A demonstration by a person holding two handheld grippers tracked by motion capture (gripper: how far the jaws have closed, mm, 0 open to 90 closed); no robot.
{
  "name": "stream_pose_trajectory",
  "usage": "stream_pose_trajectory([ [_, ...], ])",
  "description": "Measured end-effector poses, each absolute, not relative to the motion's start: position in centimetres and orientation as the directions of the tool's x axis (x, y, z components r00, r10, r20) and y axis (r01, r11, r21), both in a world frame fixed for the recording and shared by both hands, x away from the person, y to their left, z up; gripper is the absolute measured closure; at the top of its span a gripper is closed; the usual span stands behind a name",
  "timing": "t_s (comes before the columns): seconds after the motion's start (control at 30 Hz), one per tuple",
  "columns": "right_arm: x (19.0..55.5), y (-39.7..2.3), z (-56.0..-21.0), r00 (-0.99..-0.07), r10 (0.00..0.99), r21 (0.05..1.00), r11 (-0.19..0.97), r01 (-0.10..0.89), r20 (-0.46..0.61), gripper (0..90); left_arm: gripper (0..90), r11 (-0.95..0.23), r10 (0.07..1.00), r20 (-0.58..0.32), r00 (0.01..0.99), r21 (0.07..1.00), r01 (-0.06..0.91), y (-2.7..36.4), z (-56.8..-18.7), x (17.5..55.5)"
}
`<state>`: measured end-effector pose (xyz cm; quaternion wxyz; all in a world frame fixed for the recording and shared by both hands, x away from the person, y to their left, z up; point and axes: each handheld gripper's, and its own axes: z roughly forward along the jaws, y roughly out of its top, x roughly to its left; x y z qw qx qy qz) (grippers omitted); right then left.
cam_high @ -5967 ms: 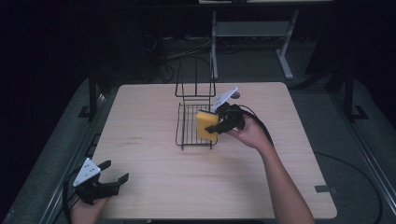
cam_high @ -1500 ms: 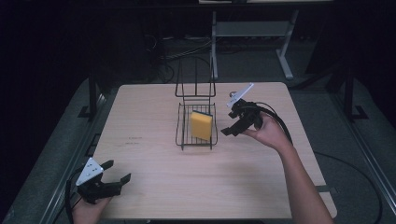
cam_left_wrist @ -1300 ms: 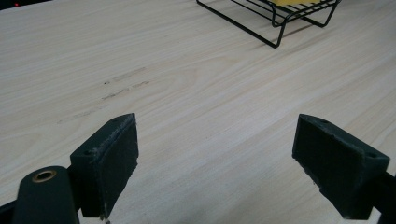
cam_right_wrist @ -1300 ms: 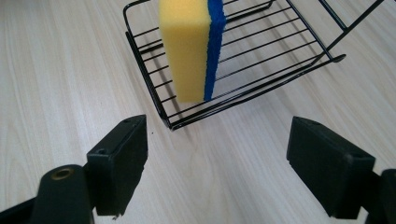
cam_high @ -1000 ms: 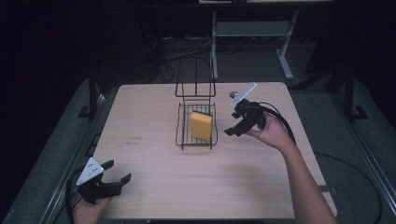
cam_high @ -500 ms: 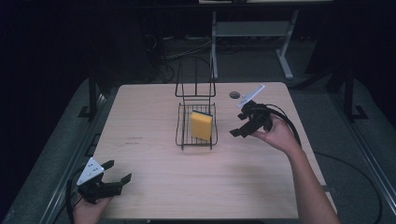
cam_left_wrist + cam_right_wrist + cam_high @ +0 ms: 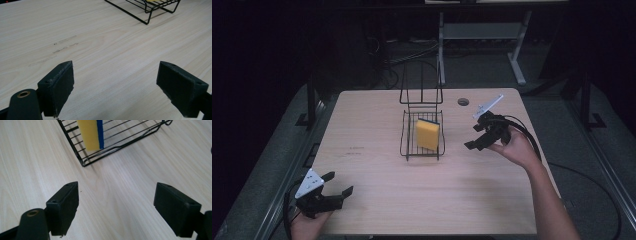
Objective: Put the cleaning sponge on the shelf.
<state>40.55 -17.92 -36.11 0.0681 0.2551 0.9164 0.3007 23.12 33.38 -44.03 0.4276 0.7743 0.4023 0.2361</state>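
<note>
At the near left corner of the worktop (image 7: pixel 377 120) the left gripper (image 7: pixel 331 192) is held low in a hand (image 7: pixel 304 224) at the edge, its jaws spread wide with nothing between them; in the left gripper view the same two black jaws frame bare pale wood (a few faint scuff marks lie just beyond them). A grey three-cornered plate sits on top of this gripper, and its cable curls off the near edge. Farther in and to the right, the right gripper (image 7: pixel 477 137) is held above the worktop in the person's right hand (image 7: pixel 514 147), its forearm coming up from the near right. Its jaws are also spread and hold nothing, and they point left toward the wire rack (image 7: pixel 422 150), near it but clearly apart. In the right gripper view the open jaws look down on bare wood with a corner of the rack just beyond. The yellow sponge (image 7: pixel 428 134) stands on edge inside the rack, near the middle of the worktop, leaning slightly; its blue scouring face shows along one side in the right gripper view. Behind the sponge the rack's tall back loop rises, and farther right a small round hole (image 7: pixel 463 101) is set in the wood near the far edge.
</note>
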Motion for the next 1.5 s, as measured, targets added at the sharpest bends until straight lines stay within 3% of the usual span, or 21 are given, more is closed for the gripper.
stream_pose_trajectory([
  [1.5, 37.4, -22.6, -39.2, -0.814, 0.576, 0.554, 0.655, 0.514, 0.075, 19.2, 13.8, -0.319, 0.821, 0.022, 0.57, 0.846, 0.427, 33.1, -44.1, 23.3],
])
